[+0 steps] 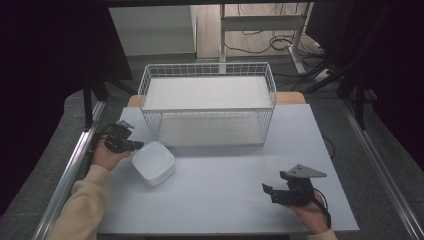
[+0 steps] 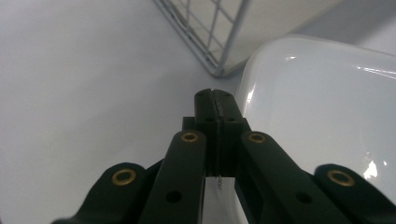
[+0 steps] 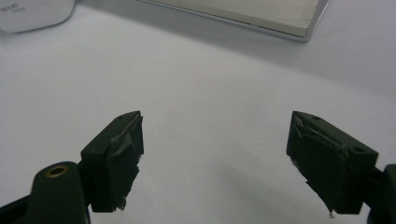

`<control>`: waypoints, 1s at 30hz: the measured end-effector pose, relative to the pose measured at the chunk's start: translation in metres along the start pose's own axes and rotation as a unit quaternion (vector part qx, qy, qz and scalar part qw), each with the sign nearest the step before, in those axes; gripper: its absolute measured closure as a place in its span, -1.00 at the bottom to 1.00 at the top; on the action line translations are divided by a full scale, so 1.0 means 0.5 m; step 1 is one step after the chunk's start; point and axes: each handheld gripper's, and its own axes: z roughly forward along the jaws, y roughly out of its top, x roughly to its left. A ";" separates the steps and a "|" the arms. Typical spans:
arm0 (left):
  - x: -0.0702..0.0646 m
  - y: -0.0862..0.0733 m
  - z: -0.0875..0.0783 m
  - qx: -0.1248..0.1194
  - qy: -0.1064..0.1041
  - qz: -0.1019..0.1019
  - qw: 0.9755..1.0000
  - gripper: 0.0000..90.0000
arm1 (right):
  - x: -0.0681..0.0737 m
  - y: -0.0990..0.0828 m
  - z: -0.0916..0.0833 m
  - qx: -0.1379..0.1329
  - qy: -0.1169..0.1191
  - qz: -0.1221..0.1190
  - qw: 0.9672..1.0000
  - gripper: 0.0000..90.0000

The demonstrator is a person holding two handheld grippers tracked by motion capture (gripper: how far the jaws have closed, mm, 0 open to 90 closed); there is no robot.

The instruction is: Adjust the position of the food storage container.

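Left tool (image 1: 135, 145) has its jaws pressed fully together with nothing between them, tips right at the left rim of the white plastic container (image 1: 154, 162). In the left gripper view the closed tips (image 2: 215, 100) sit just beside the container wall (image 2: 317, 107); contact can't be confirmed. Likely a closed-jaw nudge or a staging pose for a rim grab, a judgement only. Container sits upright on the grey worktop (image 1: 225, 185), near the front left corner of the white wire basket (image 1: 207, 102), not inside it. Right tool (image 1: 272, 192) rests low at the near right, well apart from the container, its 2 jaws spread wide and empty in the right gripper view (image 3: 215, 158), probably parked.
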 end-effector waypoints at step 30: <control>-0.155 0.025 0.037 -0.006 -0.067 0.073 0.995 1.00 | 0.002 -0.002 0.002 0.003 0.008 0.005 1.000 -0.59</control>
